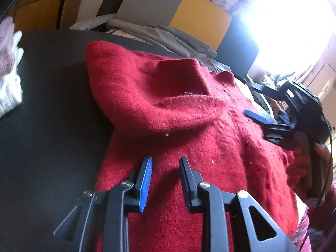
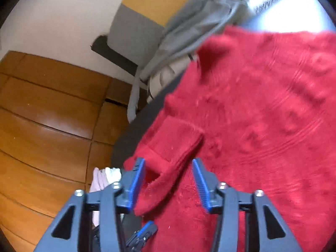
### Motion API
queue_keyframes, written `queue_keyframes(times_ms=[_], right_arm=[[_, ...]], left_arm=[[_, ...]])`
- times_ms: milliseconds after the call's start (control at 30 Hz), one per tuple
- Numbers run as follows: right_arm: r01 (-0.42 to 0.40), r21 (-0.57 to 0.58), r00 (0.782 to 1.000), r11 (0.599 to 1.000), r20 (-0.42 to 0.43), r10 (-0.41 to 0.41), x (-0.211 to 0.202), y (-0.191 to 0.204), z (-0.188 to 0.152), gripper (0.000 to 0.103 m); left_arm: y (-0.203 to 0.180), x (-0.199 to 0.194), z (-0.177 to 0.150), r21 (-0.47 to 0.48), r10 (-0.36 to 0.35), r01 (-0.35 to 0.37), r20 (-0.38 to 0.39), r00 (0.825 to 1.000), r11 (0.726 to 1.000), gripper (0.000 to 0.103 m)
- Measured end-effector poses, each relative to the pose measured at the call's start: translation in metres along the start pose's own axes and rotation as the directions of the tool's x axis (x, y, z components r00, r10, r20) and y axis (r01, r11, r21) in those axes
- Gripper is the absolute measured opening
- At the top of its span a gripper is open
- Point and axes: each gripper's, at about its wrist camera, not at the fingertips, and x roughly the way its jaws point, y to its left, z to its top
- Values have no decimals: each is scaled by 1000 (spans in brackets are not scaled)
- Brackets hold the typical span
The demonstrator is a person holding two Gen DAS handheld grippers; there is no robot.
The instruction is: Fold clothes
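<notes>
A red knit sweater lies partly folded on a dark table, with a sleeve folded over its upper part. My left gripper is open and empty, just above the sweater's lower body. My right gripper is open, its jaws either side of a folded red sleeve end without closing on it. The right gripper also shows in the left wrist view at the sweater's right side. The left gripper's fingertip shows at the bottom of the right wrist view.
A white and pink folded garment lies at the table's left edge, also in the right wrist view. Grey clothes are piled on a grey and yellow chair behind the table. Wooden floor lies beyond the table edge.
</notes>
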Motion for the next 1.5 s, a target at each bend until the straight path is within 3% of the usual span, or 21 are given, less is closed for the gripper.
queue_keyframes(times_ms=[100, 267, 300, 333, 367, 467, 600, 833, 1033, 1167, 1267, 1500], right_arm=[[-7, 45, 1000, 999, -16, 8, 27, -3, -2, 56], [85, 53, 996, 995, 5, -85, 54, 5, 3, 57], [109, 29, 994, 994, 12, -109, 57, 11, 3, 53], [145, -11, 989, 989, 12, -145, 59, 18, 4, 19], [177, -43, 984, 983, 12, -177, 61, 23, 4, 8], [255, -114, 967, 960, 15, -255, 66, 36, 3, 8], [282, -195, 960, 940, 67, -274, 49, 60, 8, 8], [241, -308, 967, 920, 160, -199, -17, 115, 30, 8], [273, -321, 940, 907, 289, -180, -76, 135, 50, 8], [297, -268, 913, 917, 360, -190, -119, 112, 57, 8], [314, -207, 896, 927, 388, -216, -143, 80, 58, 8], [350, -52, 885, 935, 344, -312, -151, -16, 33, 8]], left_arm=[[0, 1, -1, 0, -9, 9, 6, 1000, 1000, 26], [9, 0, -2, -33, -54, 54, 15, 998, 998, 26], [9, -1, -2, -33, -56, 56, 17, 998, 998, 26], [10, -1, -2, -33, -58, 59, 19, 998, 998, 26], [11, -1, -2, -33, -60, 60, 21, 998, 998, 26], [12, -3, -2, -35, -62, 63, 17, 998, 997, 26], [11, -5, 3, -54, -77, 77, -4, 997, 996, 26], [-9, -6, 25, -63, -149, 149, -7, 989, 987, 26], [-38, 20, 55, -33, -156, 155, -19, 988, 987, 26], [-53, 33, 70, 7, -118, 119, -13, 993, 993, 26], [-51, 47, 70, 9, -80, 81, -65, 995, 997, 26], [-19, 32, 44, -56, -148, 144, -69, 987, 988, 26]])
